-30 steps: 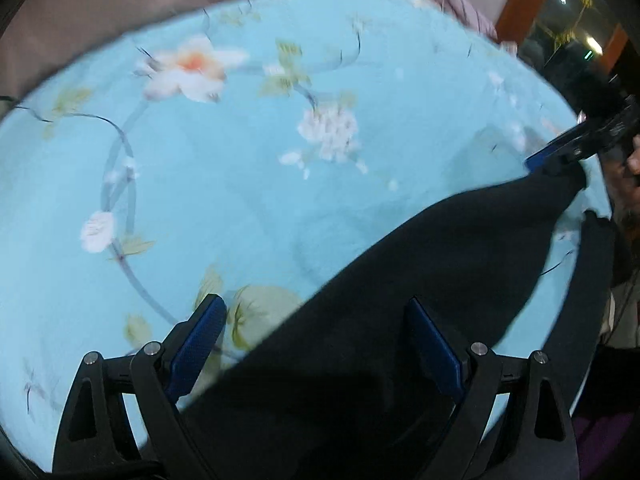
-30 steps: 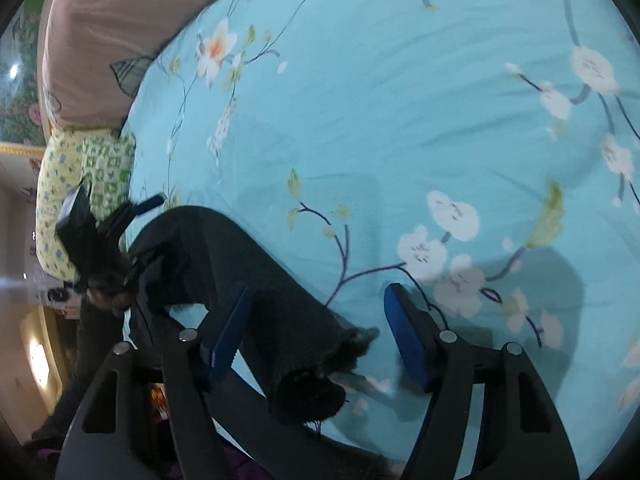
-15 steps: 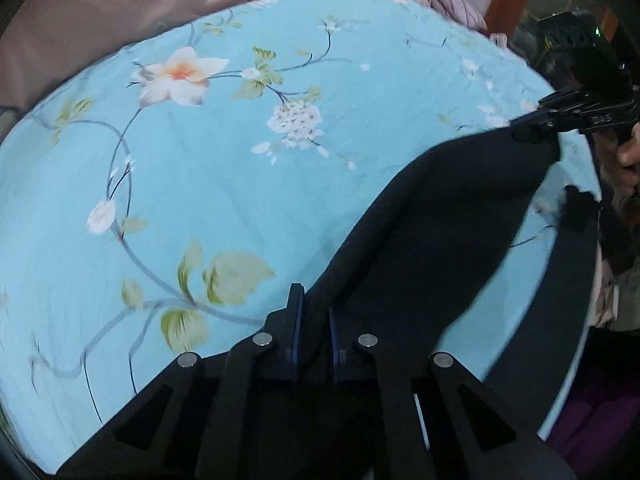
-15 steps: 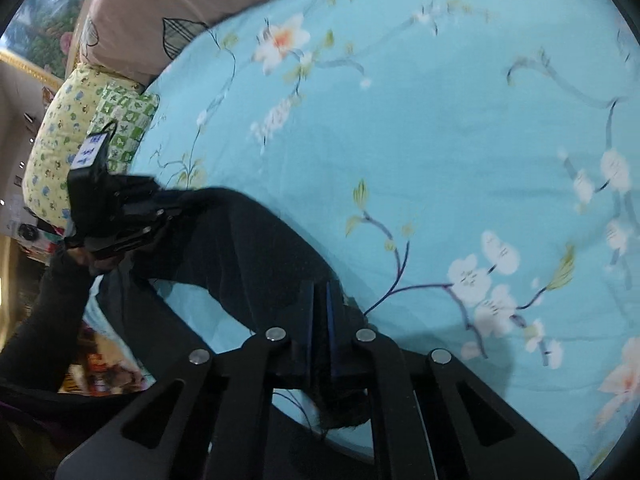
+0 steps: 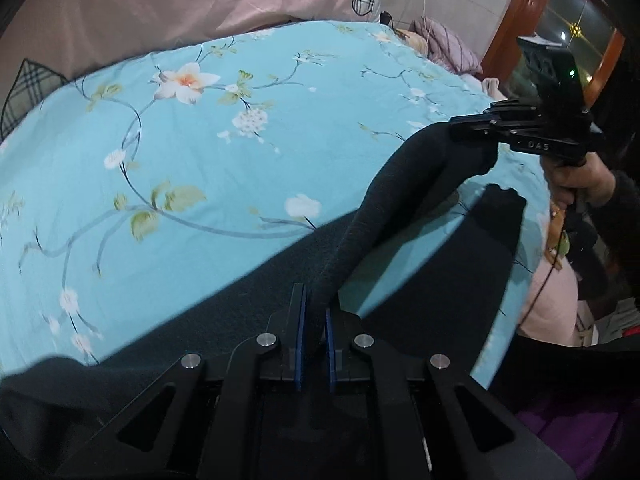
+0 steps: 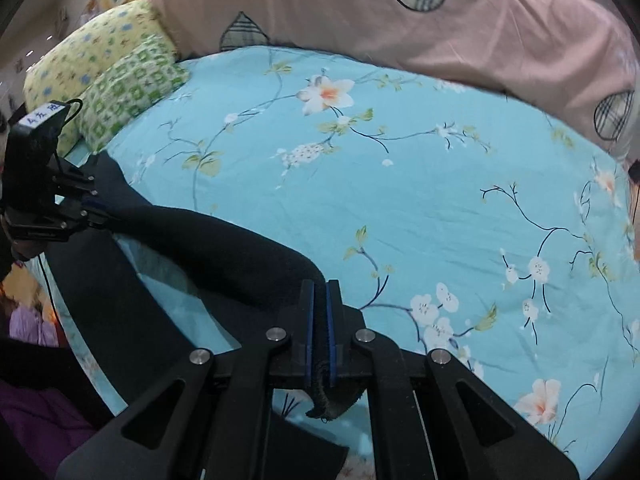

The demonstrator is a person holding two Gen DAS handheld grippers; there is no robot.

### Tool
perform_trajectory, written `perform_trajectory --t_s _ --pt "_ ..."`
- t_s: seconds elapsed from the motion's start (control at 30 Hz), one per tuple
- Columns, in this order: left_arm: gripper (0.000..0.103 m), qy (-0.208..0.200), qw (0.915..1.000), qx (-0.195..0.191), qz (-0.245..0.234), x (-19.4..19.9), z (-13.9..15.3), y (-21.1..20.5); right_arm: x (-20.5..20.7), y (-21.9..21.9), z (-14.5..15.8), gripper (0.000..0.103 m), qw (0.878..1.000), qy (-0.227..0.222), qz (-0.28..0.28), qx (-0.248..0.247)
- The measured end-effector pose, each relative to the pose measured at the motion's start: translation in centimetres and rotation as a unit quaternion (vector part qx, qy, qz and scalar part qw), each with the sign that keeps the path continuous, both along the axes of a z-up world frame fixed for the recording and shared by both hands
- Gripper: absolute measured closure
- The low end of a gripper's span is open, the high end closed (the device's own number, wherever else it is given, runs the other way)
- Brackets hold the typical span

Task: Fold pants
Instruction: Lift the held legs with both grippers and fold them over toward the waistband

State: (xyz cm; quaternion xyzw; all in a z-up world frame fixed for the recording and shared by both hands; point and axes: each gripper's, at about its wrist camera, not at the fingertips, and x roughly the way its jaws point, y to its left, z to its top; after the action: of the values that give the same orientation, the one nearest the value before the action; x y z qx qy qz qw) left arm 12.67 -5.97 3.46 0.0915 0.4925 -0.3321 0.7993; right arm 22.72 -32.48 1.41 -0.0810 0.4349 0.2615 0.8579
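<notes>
Pretty clearly someone's bedroom at home. Almost everything in view is a bed with a turquoise floral bedsheet [image 6: 400, 208], white and peach blossoms on dark twigs. Along the far side lies a pink duvet [image 6: 460, 32] with plaid heart patches, and a yellow-green patterned pillow [image 6: 120, 80] sits at one corner. In the left wrist view there's a reddish wooden frame [image 5: 520, 20] with dark glass behind the bed, plus tiled wall.
</notes>
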Motion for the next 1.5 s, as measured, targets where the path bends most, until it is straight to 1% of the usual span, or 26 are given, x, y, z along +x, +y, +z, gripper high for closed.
perform_trajectory --t_s 0.1,0.17,0.23,0.33,0.47,0.6,0.67,0.77,0.8,0.9,0.97,1.03,1.13,1.17,1.2,1.23,1.27,1.33,1.4,1.5 --pt "0.096 0.007 0.9999 -0.007 0.01 -1.4 -0.7 0.0 -1.6 -0.2 -0.1 0.097 1.0 -0.015 0.006 -0.001" --pt "0.096 0.009 0.9998 -0.009 0.016 -2.4 -1.0 0.1 -2.9 -0.2 0.0 0.097 0.999 -0.029 0.018 0.003" --pt "0.096 0.016 0.9994 -0.018 0.023 -3.1 -1.3 0.2 -4.3 -0.2 0.0 0.097 0.998 -0.046 0.033 -0.004" --pt "0.096 0.013 0.9992 -0.028 0.027 -4.5 -1.3 0.4 -6.3 -0.1 0.1 0.097 0.996 -0.07 0.057 -0.007" --pt "0.096 0.01 0.9987 -0.04 0.03 -6.0 -1.0 0.3 -8.9 -0.2 -0.1 0.097 0.991 -0.102 0.076 -0.033" --pt "0.096 0.017 0.9982 -0.046 0.033 -7.2 -1.7 0.0 -10.8 0.0 -0.8 0.097 0.985 -0.129 0.098 -0.066" --pt "0.096 0.022 0.9979 -0.049 0.035 -7.6 -2.1 -0.1 -11.3 0.1 -1.2 0.097 0.981 -0.139 0.105 -0.082" --pt "0.096 0.028 0.9973 -0.056 0.039 -7.7 -2.4 -0.6 -11.5 0.1 -1.4 0.097 0.979 -0.151 0.099 -0.098" --pt "0.096 0.027 0.9972 -0.058 0.04 -7.7 -2.3 -0.8 -11.4 0.2 -1.1 0.097 0.976 -0.164 0.098 -0.106" --pt "0.096 0.013 0.9973 -0.058 0.044 -7.8 -1.9 -1.5 -11.3 1.1 0.5 0.097 0.96 -0.225 0.098 -0.133" --pt "0.096 0.012 0.9968 -0.061 0.049 -7.8 -1.8 -1.8 -10.7 1.4 1.7 0.097 0.955 -0.25 0.097 -0.129" --pt "0.096 0.018 0.9962 -0.065 0.055 -8.0 -2.3 -1.8 -10.5 1.7 1.5 0.097 0.946 -0.269 0.107 -0.145" --pt "0.096 0.031 0.9954 -0.068 0.06 -8.7 -3.3 -1.8 -11.5 1.7 -0.3 0.097 0.94 -0.268 0.123 -0.171" --pt "0.096 0.035 0.9953 -0.068 0.06 -8.8 -3.6 -1.7 -12.3 1.8 -1.1 0.097 0.935 -0.271 0.134 -0.184" --pt "0.096 0.04 0.9952 -0.066 0.061 -8.9 -4.0 -1.7 -13.6 1.9 -2.3 0.097 0.927 -0.275 0.153 -0.203" --pt "0.096 0.044 0.9951 -0.064 0.061 -9.1 -4.3 -1.7 -14.7 2.0 -3.1 0.097 0.922 -0.277 0.166 -0.215" --pt "0.096 0.048 0.995 -0.063 0.06 -9.3 -4.7 -1.7 -15.7 1.9 -3.7 0.097 0.92 -0.273 0.177 -0.22" --pt "0.096 0.057 0.9946 -0.063 0.059 -9.6 -5.3 -1.7 -16.9 1.6 -4.7 0.097 0.922 -0.257 0.188 -0.219" --pt "0.096 0.063 0.9942 -0.065 0.058 -9.9 -5.7 -1.6 -18.0 1.2 -5.6 0.097 0.928 -0.237 0.19 -0.215" --pt "0.096 0.062 0.9944 -0.068 0.053 -10.6 -5.9 -1.8 -18.3 0.7 -6.0 0.097 0.938 -0.217 0.179 -0.201"
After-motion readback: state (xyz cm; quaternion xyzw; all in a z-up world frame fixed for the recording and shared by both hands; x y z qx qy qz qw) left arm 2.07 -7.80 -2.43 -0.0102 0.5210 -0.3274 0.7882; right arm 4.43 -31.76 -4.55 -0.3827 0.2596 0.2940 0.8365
